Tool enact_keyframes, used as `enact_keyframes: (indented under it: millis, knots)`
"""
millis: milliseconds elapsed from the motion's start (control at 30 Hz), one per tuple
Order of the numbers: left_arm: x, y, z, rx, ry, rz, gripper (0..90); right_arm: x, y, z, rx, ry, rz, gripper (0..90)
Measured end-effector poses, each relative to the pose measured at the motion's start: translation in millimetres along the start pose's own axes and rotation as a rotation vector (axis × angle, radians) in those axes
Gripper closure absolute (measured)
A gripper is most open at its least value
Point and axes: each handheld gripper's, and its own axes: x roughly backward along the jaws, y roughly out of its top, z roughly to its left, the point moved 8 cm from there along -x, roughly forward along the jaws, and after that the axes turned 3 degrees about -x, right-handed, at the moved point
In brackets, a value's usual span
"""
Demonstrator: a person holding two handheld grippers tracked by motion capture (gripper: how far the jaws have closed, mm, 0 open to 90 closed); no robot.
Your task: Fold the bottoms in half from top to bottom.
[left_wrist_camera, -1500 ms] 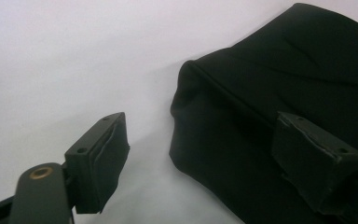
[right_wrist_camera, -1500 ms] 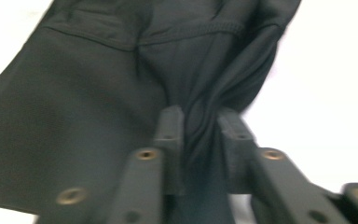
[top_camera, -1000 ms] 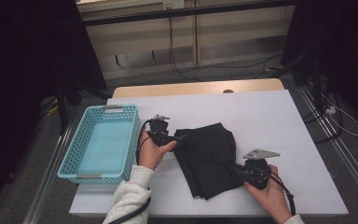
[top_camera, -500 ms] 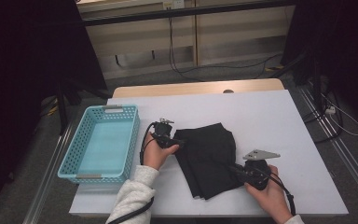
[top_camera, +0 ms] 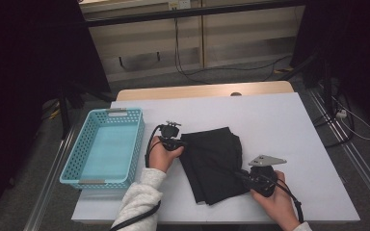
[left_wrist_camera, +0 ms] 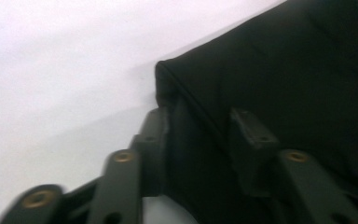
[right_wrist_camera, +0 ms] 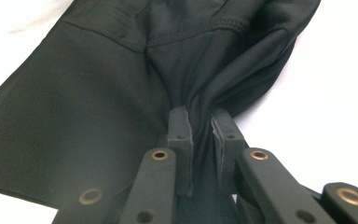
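Note:
A folded black cloth (top_camera: 212, 159) lies in the middle of the white table (top_camera: 279, 120). My left gripper (top_camera: 180, 143) sits at its left edge. In the left gripper view its jaws have just been closing and straddle the cloth's (left_wrist_camera: 284, 70) corner seam. A gap remains and the fabric is not puckered there, so the left gripper (left_wrist_camera: 200, 121) is still open. My right gripper (top_camera: 238, 174) is at the cloth's near right edge. In the right gripper view, the right gripper (right_wrist_camera: 200, 119) is shut on a bunched fold of the cloth (right_wrist_camera: 98, 93).
A light blue plastic basket (top_camera: 137, 139) stands empty on the table's left side, close to my left hand. Bare white tabletop stretches behind and to the right of the cloth. Cables and dark stands lie on the floor beyond the table.
My left gripper has shifted slightly right onto the cloth's left edge, and its jaws have narrowed around it. The right gripper and the cloth have stayed put.

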Motion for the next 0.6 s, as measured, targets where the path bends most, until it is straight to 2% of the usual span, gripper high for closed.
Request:
enact_keyframes:
  millis: [67,200,467,600]
  knots:
    - [-0.4,0.7,-2.7,0.025,-0.02,0.019,76.1,0.1,0.1,0.2,-0.004,0.003,0.0,80.7]
    - [0.6,3.4,-3.9,0.052,-0.02,0.061,82.1,0.2,0.2,0.7,-0.004,0.003,-0.008,81.1]
    - [14.5,17.3,-4.5,0.083,-0.027,0.144,84.5,2.1,3.0,2.9,0.006,0.018,-0.015,82.7]
    - [23.1,24.5,-4.2,0.092,-0.034,0.17,84.6,5.1,7.3,4.3,0.003,0.026,-0.028,83.0]
